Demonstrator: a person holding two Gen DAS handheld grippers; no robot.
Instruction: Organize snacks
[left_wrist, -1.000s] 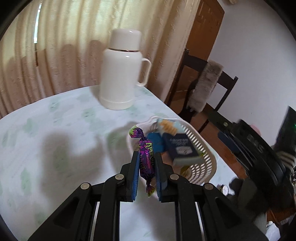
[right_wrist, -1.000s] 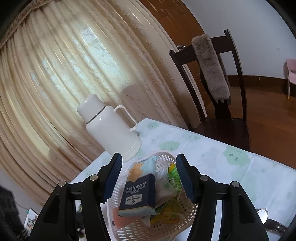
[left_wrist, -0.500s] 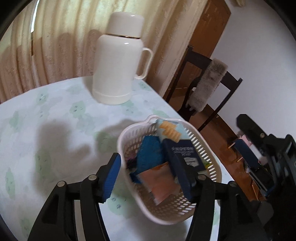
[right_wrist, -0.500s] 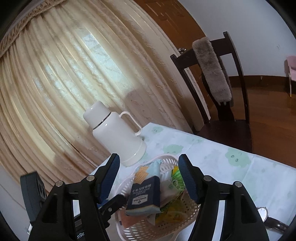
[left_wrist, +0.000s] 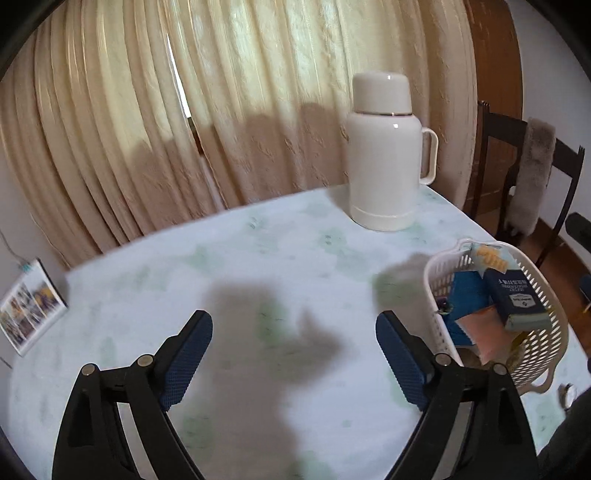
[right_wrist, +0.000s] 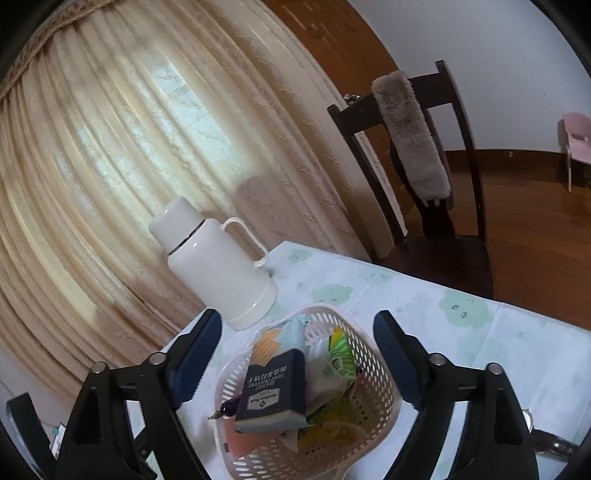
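— Left gripper (left_wrist: 293, 354)?
— Spread wide, holding nothing, over the table (left_wrist: 258, 258). White basket (left_wrist: 546, 373) of snacks off to its right, jug (left_wrist: 384, 155) far ahead.
— Right gripper (right_wrist: 297, 354)?
— Spread wide too — nothing pinched. Basket (right_wrist: 384, 402) right between the fingers, just below. Dark blue box (right_wrist: 273, 391) on top of the snacks, purple candy (right_wrist: 229, 406) beside it.

The left wrist view looks forward, slightly down over the table (left_wrist: 258, 266) toward the curtain (left_wrist: 147, 129), the basket (left_wrist: 550, 314) at its right edge. The right wrist view sits nearer, angled down into the basket (right_wrist: 388, 376), facing the chair (right_wrist: 461, 206). Both share the basket, the thermos (left_wrist: 384, 155) (right_wrist: 218, 266) and the curtain.
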